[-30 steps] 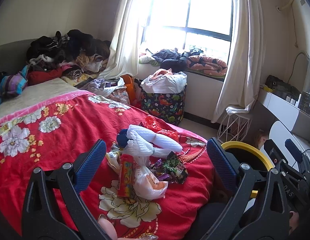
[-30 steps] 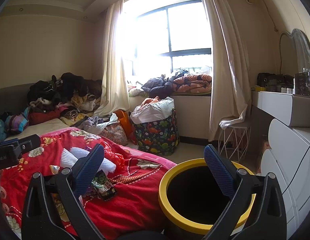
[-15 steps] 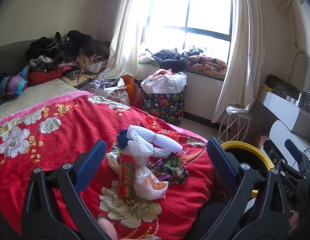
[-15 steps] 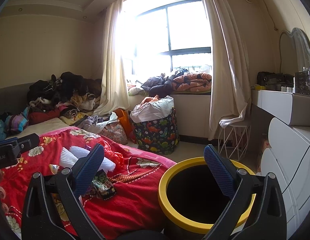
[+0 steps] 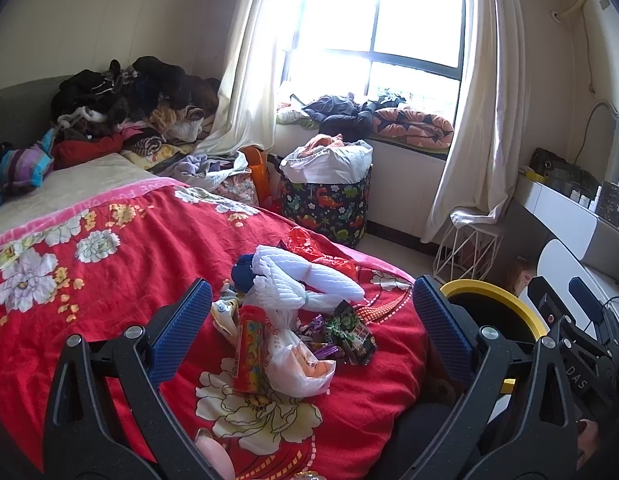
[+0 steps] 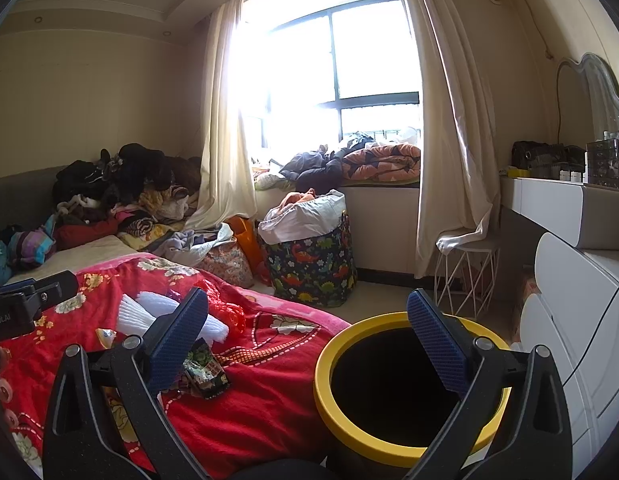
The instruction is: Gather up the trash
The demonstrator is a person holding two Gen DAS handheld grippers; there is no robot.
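the left gripper (image 5: 311, 324) hangs over the near end of the red floral blanket (image 5: 109, 264) with its jaws spread wide and nothing between them; the right gripper (image 6: 307, 330) is just as wide open and empty, above the gap between bed and yellow-rimmed bin (image 6: 405, 388). the likely trouble is a bad pinch: the white plastic bag (image 5: 297, 364) and red snack tube (image 5: 249, 350) lie tangled together, so closing on one may drag the others, or snag the blanket itself. loose wrappers could also slip out on the way across to the bin. the trash pile sits just ahead of the left jaws, centred between them but not yet within them, with the dark green wrapper (image 5: 351, 332) to the right and the white foam sleeves (image 5: 309, 276) and red bag (image 5: 309, 244) behind. beyond stand a dinosaur-print hamper (image 5: 325, 208) and the window.
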